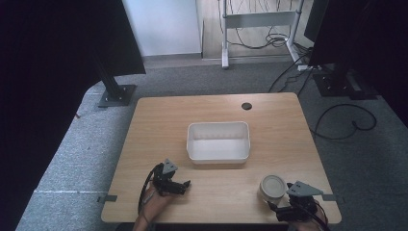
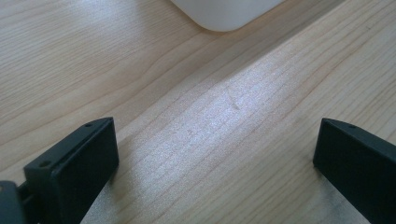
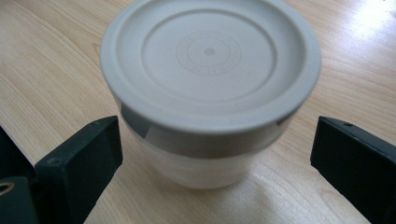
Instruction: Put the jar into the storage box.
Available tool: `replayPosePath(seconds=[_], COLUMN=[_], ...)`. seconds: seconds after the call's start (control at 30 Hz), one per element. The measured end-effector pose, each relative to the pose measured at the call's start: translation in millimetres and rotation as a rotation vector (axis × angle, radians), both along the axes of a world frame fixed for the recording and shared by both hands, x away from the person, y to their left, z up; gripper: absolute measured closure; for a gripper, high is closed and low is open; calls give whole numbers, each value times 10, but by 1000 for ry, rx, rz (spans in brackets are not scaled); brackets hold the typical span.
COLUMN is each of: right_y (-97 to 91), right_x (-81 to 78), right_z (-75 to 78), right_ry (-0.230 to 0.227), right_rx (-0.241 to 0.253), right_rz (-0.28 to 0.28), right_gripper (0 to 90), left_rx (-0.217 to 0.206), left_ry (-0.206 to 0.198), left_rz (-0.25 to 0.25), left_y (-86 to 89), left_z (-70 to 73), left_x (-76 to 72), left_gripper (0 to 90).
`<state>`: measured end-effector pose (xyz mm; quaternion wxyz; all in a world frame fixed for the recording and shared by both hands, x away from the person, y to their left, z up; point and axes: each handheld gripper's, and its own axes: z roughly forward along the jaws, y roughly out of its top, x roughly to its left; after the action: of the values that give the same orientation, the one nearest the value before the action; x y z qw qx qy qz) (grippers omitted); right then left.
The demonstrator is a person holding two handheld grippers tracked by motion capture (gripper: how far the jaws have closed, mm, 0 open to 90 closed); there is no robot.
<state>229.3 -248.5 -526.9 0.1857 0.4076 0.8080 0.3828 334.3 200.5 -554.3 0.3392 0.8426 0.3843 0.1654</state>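
That lidded tub looks light and slick, so I'd pinch its sides under the lid with the wide-open right tongs; left tongs released too.

- Left gripper: low at the near left, jaws spread wide with nothing between them, pointing forward and rightward.
- Left hand: enters from the bottom edge, holding that gripper from behind.
- Right gripper: at the near right edge, jaws spread wide, not clamped.
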Motion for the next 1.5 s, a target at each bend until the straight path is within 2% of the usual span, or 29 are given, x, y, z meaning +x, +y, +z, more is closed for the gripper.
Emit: replayPosePath(seconds=[0.23, 0.57, 0.8, 1.1, 1.5], right_y=[70, 128, 178, 241, 300], right_x=[52, 129, 182, 162, 171], right_z=[-23, -49, -89, -74, 11], right_ry=[6, 12, 26, 26, 7], right_rx=[-9, -6, 2, -9, -12], right_rz=[14, 4, 6, -56, -67], right_gripper=[22, 40, 86, 93, 93], left_rx=[0, 0, -1, 0, -1], left_ry=[0, 0, -1, 0, 0], left_rz=[0, 0, 0, 0, 0], left_y=[0, 0, 0, 0, 0], left_z=[0, 0, -1, 0, 0], left_x=[0, 0, 0, 0, 0], left_gripper=[0, 0, 0, 0, 0])
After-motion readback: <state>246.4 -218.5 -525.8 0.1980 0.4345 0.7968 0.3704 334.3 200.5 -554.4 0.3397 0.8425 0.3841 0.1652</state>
